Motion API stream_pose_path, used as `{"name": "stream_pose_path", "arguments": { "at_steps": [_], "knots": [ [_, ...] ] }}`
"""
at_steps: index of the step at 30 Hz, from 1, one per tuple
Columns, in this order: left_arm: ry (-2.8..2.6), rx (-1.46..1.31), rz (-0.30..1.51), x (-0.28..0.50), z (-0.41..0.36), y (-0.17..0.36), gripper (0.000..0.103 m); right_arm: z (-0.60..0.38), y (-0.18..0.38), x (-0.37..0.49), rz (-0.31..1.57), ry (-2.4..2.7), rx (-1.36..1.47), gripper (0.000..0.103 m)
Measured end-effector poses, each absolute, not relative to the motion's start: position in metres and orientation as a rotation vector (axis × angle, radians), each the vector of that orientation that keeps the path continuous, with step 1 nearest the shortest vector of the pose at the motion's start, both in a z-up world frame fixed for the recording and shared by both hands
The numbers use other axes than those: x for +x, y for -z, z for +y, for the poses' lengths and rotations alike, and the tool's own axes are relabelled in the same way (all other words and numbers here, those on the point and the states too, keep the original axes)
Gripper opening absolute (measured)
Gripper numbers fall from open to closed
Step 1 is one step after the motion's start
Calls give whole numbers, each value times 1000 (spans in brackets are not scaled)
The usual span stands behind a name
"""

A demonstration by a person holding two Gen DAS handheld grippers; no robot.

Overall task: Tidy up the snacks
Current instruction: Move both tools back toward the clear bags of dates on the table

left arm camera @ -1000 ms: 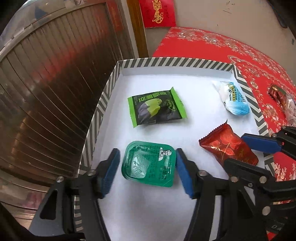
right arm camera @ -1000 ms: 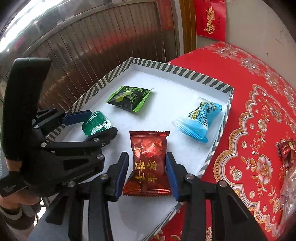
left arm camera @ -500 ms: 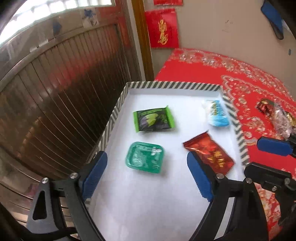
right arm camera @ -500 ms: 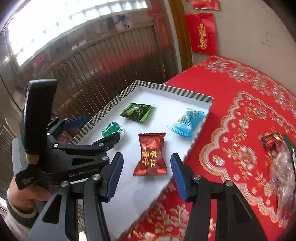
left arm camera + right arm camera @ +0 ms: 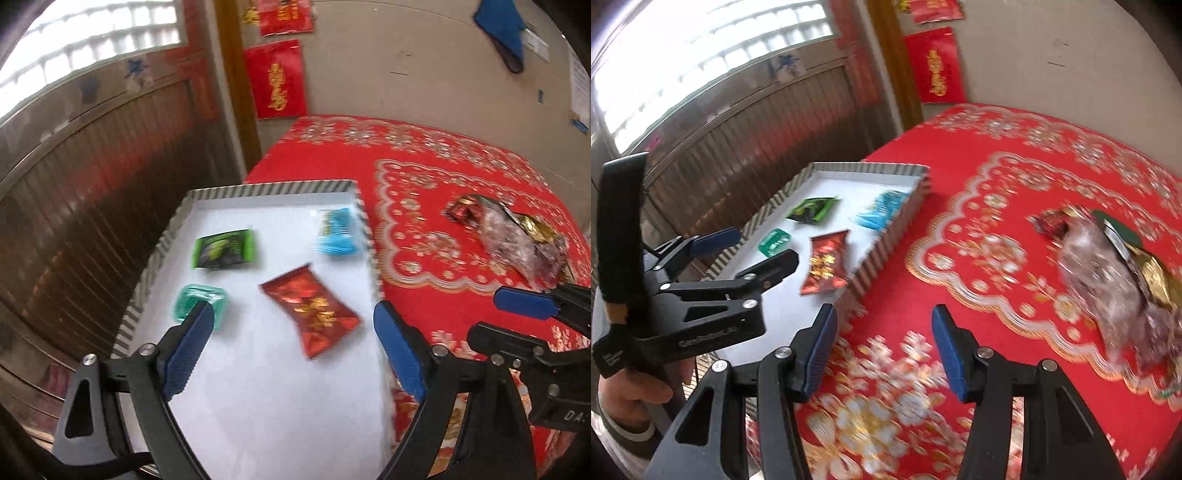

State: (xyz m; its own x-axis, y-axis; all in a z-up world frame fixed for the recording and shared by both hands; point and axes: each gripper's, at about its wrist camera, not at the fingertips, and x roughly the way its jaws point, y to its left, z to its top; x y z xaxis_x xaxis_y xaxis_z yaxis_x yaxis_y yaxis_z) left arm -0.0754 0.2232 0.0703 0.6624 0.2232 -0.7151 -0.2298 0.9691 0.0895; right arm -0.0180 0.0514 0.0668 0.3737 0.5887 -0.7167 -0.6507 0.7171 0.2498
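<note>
Both tongs (image 5: 291,343) (image 5: 884,343) lifted, spread wider; snacks released.

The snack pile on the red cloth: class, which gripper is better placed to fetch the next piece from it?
Probably the right gripper: open, empty, over the cloth with the snack pile ahead. The left gripper, also open, hangs over the tray, farther away.

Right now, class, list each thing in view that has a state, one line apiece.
left gripper: jaws open, empty
right gripper: jaws open, empty
tray: holds four snacks
red packet: sealed, flat in tray
green tub: lidded, in tray
clear bag: crumpled, on tablecloth
</note>
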Motion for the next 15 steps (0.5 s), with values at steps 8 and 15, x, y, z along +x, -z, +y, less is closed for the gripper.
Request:
{"name": "stream_pose_path", "arguments": {
  "at_steps": [8,15],
  "knots": [
    [-182,-4,802,-69,179,-73,88,-12,-61,-18,886,-694,-17,54],
    [-104,0,807,-55,139,-75,88,-71,-56,-11,891,-598,52,54]
  ]
}}
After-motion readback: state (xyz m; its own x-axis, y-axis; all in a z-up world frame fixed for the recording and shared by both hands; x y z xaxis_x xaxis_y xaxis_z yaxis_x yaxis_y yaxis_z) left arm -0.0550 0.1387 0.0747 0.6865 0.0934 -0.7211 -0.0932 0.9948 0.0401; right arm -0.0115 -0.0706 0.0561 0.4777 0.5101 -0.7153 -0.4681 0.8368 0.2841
